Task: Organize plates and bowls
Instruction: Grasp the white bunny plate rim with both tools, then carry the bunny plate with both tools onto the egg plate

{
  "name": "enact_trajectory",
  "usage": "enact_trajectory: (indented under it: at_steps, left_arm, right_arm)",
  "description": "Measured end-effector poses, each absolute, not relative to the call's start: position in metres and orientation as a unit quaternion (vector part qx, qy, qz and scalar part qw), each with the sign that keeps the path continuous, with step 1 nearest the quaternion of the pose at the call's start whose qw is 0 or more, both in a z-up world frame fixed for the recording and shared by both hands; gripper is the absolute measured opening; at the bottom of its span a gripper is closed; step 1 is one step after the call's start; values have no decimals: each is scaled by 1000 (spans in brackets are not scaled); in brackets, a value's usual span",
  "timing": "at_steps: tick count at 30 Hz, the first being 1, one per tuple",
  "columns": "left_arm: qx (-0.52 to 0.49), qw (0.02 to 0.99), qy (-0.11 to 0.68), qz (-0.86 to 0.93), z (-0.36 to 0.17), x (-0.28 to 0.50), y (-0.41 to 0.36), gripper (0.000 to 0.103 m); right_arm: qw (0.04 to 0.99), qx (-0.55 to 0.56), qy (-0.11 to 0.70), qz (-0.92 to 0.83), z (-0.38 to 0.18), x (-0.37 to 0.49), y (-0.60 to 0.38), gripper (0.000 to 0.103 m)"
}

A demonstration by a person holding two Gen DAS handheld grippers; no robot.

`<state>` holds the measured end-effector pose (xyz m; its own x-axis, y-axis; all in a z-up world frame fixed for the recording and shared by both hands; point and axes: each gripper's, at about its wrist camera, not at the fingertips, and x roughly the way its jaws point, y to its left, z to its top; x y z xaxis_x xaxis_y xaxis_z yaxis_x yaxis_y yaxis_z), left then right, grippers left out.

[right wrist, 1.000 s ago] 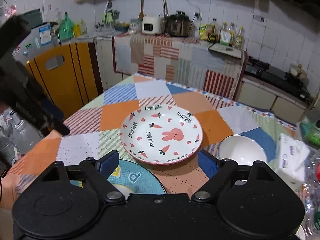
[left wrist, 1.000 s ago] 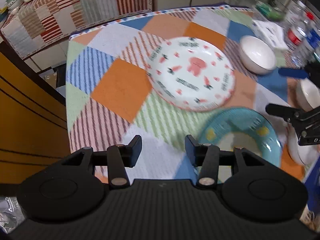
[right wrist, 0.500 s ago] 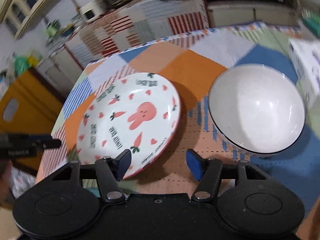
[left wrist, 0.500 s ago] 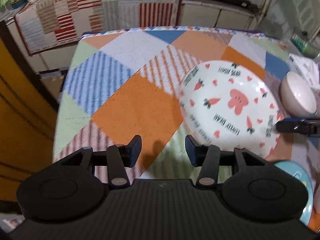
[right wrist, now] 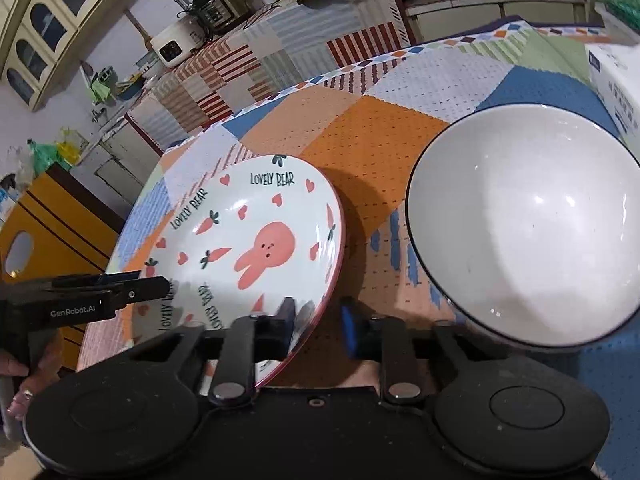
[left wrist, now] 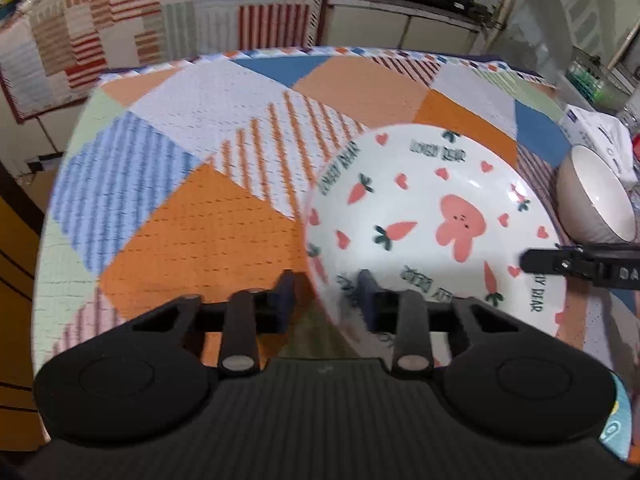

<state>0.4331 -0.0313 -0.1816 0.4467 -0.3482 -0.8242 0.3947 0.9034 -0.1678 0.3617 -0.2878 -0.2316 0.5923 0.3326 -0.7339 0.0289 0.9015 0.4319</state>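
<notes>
A white plate with a pink rabbit, carrots and hearts [left wrist: 436, 216] lies on the patchwork tablecloth; it also shows in the right wrist view [right wrist: 240, 248]. My left gripper [left wrist: 326, 300] is open, its jaws either side of the plate's near left rim. My right gripper [right wrist: 316, 328] is open, its jaws straddling the plate's right rim. A white bowl [right wrist: 524, 232] stands right of the plate, also seen in the left wrist view [left wrist: 596, 196]. A blue plate's edge [left wrist: 618, 424] shows at the lower right.
A tissue box [right wrist: 618, 76] sits at the table's far right, also in the left wrist view [left wrist: 592, 128]. A yellow chair [right wrist: 44, 232] stands left of the table. A covered counter with appliances [right wrist: 208, 12] lies behind. The tablecloth [left wrist: 200, 168] stretches left of the plate.
Both grippers have moved in on the rabbit plate and now straddle opposite rims. The blue plate has slipped almost out of the left wrist view.
</notes>
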Motion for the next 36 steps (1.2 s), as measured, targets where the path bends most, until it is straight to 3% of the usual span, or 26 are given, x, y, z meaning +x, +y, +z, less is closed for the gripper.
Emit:
enact_trajectory:
  at_steps: [2, 15, 28, 36]
  left_arm:
    - [18, 851, 479, -215, -182, 432, -33, 24]
    - [73, 827, 508, -232, -147, 409, -25, 24]
    - [67, 837, 486, -244, -80, 341, -22, 24]
    - [42, 827, 507, -240, -66, 296, -24, 25]
  right_arm:
    - [869, 212, 438, 89, -234, 364, -288, 16]
    - [868, 200, 437, 122, -223, 351, -280, 19]
    - [885, 171, 405, 153, -161, 295, -278, 20]
    - [899, 125, 388, 158, -128, 245, -277, 20]
